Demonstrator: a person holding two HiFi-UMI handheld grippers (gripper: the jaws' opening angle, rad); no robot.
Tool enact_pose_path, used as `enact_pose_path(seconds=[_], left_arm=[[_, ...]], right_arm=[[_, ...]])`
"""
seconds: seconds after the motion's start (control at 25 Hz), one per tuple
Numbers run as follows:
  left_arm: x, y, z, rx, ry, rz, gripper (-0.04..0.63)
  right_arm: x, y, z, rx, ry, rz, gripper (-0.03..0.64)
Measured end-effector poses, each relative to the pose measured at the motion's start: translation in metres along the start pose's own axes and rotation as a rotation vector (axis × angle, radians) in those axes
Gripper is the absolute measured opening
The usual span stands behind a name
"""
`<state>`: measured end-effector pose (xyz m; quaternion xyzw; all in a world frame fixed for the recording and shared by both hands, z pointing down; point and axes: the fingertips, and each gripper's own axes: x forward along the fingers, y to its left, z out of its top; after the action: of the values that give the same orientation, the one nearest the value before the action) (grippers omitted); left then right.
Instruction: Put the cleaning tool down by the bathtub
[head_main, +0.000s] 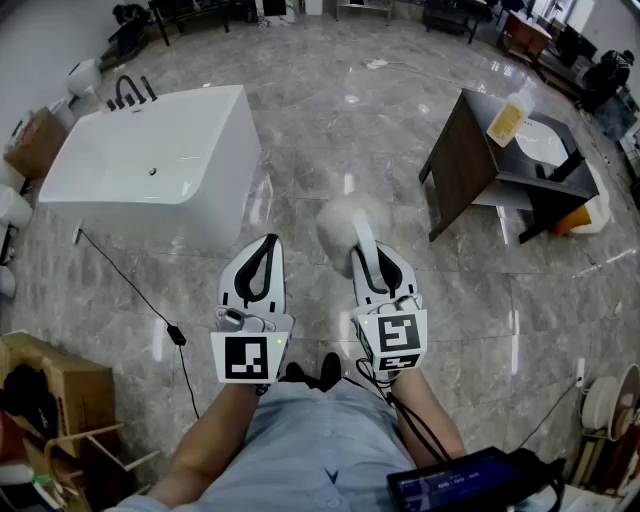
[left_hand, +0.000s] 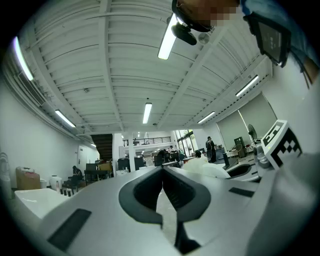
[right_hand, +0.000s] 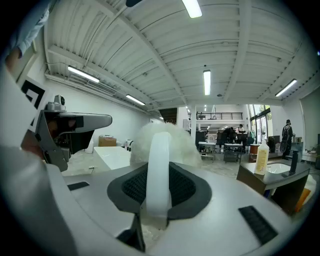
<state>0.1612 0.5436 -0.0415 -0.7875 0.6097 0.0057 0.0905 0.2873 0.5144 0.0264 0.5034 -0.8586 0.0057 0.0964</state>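
We are holding the duster (head_main: 350, 222) by its handle, clenched in the right tongs (head_main: 366, 256), above bare floor (head_main: 330, 120), well apart from the bathtub (head_main: 150, 160). Left tongs (head_main: 268, 244) are resting closed, empty. Releasing here risks dropping it short.

bathtub (head_main: 150, 160): white
cleaning tool (head_main: 345, 215): white head, white handle
right gripper (head_main: 365, 255): white shell, black pads, black-and-white square marker
floor (head_main: 330, 110): grey veined marble
cabinet (head_main: 465, 165): dark brown
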Motion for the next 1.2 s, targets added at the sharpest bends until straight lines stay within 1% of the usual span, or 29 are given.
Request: enact_pose_path(seconds=[0.28, 0.4, 0.6, 0.8, 0.88, 1.0, 1.2], left_arm=[[0.002, 0.002, -0.003, 0.009, 0.001, 0.003, 0.017], [0.005, 0.000, -0.009, 0.001, 0.011, 0.010, 0.017], [0.011, -0.002, -0.017, 0.013, 0.020, 0.015, 0.017], [0.022, 0.003, -0.029, -0.013, 0.035, 0.031, 0.017], [0.028, 0.009, -0.039, -0.021, 0.050, 0.039, 0.017], [0.044, 0.024, -0.056, -0.010, 0.070, 0.048, 0.017], [0.089, 0.060, -0.077, 0.004, 0.068, 0.058, 0.017]], right_arm=[[0.004, 0.005, -0.006, 0.017, 0.006, 0.026, 0.097], [0.007, 0.000, -0.008, 0.017, 0.005, 0.026, 0.097], [0.014, -0.006, -0.015, 0.037, 0.018, 0.029, 0.097], [0.031, -0.010, -0.029, 0.032, 0.046, 0.029, 0.097], [0.041, -0.011, -0.032, 0.030, 0.058, 0.031, 0.098], [0.065, -0.016, -0.035, 0.028, 0.070, 0.034, 0.098], [0.121, -0.021, -0.036, 0.055, 0.085, 0.041, 0.098]])
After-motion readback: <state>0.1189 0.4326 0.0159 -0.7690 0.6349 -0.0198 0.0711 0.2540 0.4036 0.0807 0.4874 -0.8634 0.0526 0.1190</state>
